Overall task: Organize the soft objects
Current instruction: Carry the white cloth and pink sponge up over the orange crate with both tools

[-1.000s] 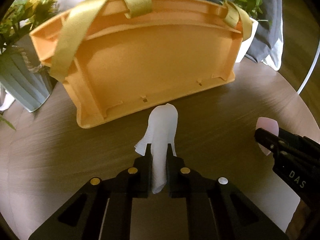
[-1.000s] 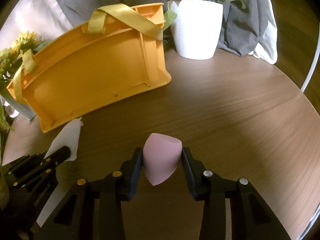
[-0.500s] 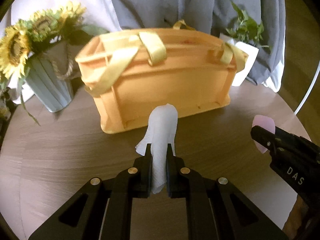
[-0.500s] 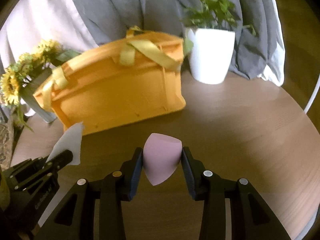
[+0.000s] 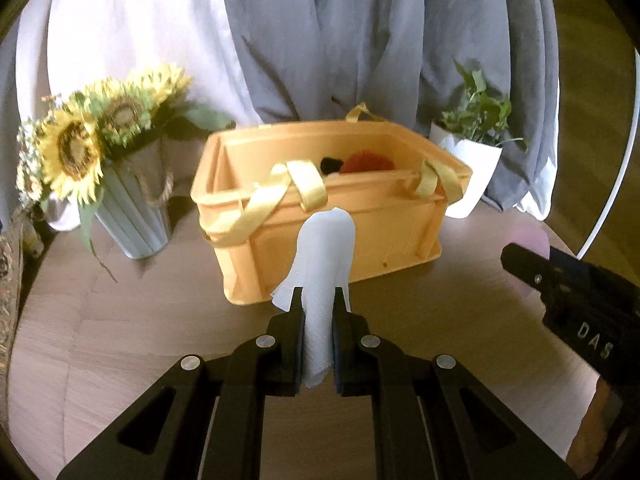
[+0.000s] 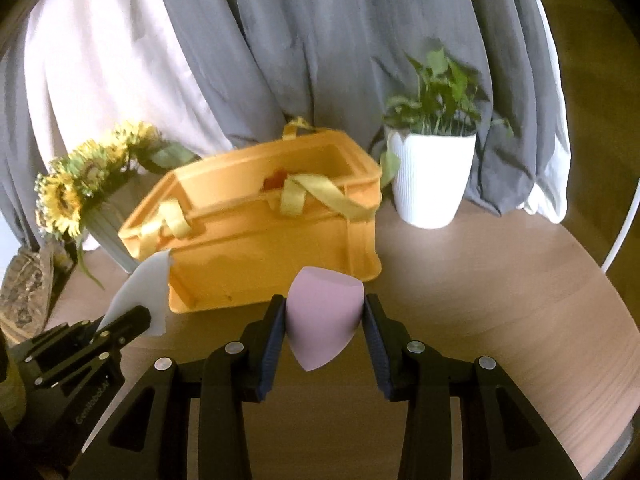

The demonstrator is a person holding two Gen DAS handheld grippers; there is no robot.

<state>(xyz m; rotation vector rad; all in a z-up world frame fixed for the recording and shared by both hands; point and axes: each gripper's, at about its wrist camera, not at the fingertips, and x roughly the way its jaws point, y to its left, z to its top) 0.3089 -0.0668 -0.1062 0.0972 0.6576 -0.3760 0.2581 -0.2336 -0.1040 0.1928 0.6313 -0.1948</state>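
Observation:
My left gripper (image 5: 317, 300) is shut on a white folded tissue (image 5: 325, 256) that sticks up between its jaws. My right gripper (image 6: 324, 308) is shut on a pink teardrop makeup sponge (image 6: 322, 320). An orange plastic basket (image 5: 320, 216) with yellow strap handles stands on the round wooden table beyond both grippers; it also shows in the right wrist view (image 6: 264, 232). A red fuzzy thing (image 5: 368, 163) and a dark thing (image 5: 331, 165) lie inside it. The right gripper (image 5: 576, 300) shows at the right of the left wrist view, the left gripper (image 6: 80, 352) at the lower left of the right wrist view.
A grey vase of sunflowers (image 5: 96, 160) stands left of the basket. A white pot with a green plant (image 6: 432, 176) stands to its right. Grey and white curtains (image 6: 280, 40) hang behind the table. The table's curved edge (image 6: 624, 320) lies to the right.
Both views have tilted up and pulled back: the basket, seen from above and close before, now sits lower and farther, with its open top showing. Both grippers kept their hold.

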